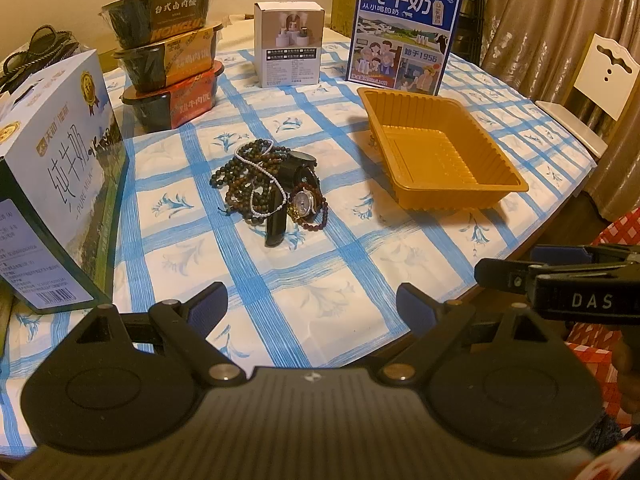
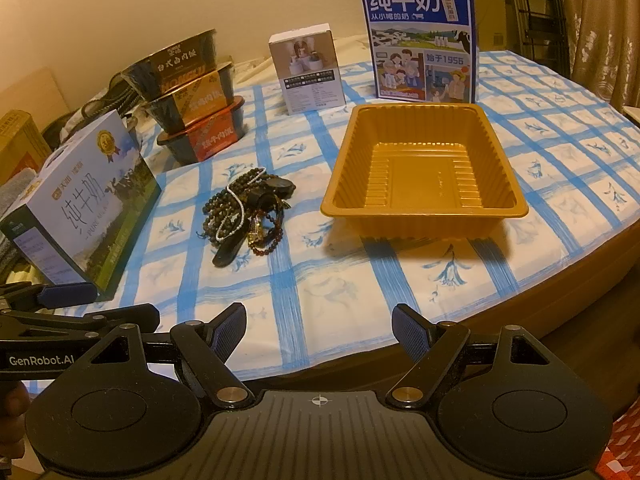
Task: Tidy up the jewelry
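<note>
Jewelry pile [image 1: 269, 184] sits mid-tabletop, on the blue-checked tablecloth [image 1: 320, 300], left of the orange plastic tray [image 1: 440, 152] and apart from it. Pile is longer than wide, long axis running from far-left to near-right in the left wrist view. Black watch strap [image 1: 276, 220] lies flat, free end pointing toward the near edge. Small wristwatch [image 1: 303, 203], dial up, at the pile's right side, ringed by reddish beads. White bead strand [image 1: 256, 168] loops over dark wooden bead bracelets [image 1: 232, 184]; how many bracelets, cannot tell, they overlap.

Tray empty, long axis running away from the cameras.

Left gripper [image 1: 312, 308]: jaws apart, nothing between, low over the near edge. Right gripper [image 2: 318, 330]: jaws apart, likewise empty.

Milk carton [image 1: 52, 184] at left, partly cut off by the frame.
</note>
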The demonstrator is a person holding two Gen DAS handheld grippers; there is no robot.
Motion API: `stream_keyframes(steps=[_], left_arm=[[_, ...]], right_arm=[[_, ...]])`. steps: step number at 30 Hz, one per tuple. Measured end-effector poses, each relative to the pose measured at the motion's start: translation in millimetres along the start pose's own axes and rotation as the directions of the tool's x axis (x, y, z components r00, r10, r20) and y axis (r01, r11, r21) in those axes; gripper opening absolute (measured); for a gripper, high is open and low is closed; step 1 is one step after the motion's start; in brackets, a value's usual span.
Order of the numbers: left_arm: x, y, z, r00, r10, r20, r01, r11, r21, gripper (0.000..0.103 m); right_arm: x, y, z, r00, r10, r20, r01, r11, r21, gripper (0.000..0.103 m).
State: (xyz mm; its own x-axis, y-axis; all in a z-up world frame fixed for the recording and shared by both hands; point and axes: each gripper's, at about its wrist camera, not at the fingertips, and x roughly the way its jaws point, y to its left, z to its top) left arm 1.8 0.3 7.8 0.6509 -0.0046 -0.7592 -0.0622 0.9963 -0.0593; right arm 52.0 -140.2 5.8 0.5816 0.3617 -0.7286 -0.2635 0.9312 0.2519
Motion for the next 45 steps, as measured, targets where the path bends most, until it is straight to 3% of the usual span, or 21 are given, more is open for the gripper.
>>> stream_keyframes(steps=[10, 17, 22, 29, 36, 43, 45], left_arm=[[0, 0, 0, 1.000, 0.000, 0.002, 0.000, 1.000, -0.001, 0.090], [2, 1, 11, 1.000, 0.016, 0.015, -0.016, 1.000, -0.001, 0.090], [18, 7, 20, 0.999, 0.033, 0.025, -0.032, 0.999, -0.015, 0.090], [50, 16, 25, 0.998, 0.048, 0.047, -0.048, 0.999, 0.005, 0.090], [80, 20, 38, 0.996, 0.060, 0.067, -0.061, 0.998, 0.010, 0.090], [105, 24, 51, 0.996, 0.055, 0.075, -0.055, 0.998, 0.001, 0.090], [113, 25, 53, 0.996, 0.049, 0.068, -0.049, 0.999, -0.001, 0.090]], right_arm=[[0, -1, -1, 1.000, -0.002, 0.004, 0.002, 1.000, -0.001, 0.080], [5, -11, 2, 0.996, -0.060, 0.062, 0.060, 0.998, 0.000, 0.080], [12, -40, 4, 0.987, -0.113, 0.112, 0.105, 0.992, 0.074, 0.080], [28, -85, 12, 0.953, -0.220, 0.210, 0.179, 0.964, 0.196, 0.079], [47, -118, 19, 0.898, -0.311, 0.309, 0.217, 0.928, 0.304, 0.079], [72, -146, 21, 0.866, -0.348, 0.358, 0.203, 0.900, 0.385, 0.079], [81, -150, 23, 0.862, -0.351, 0.367, 0.200, 0.899, 0.391, 0.065]])
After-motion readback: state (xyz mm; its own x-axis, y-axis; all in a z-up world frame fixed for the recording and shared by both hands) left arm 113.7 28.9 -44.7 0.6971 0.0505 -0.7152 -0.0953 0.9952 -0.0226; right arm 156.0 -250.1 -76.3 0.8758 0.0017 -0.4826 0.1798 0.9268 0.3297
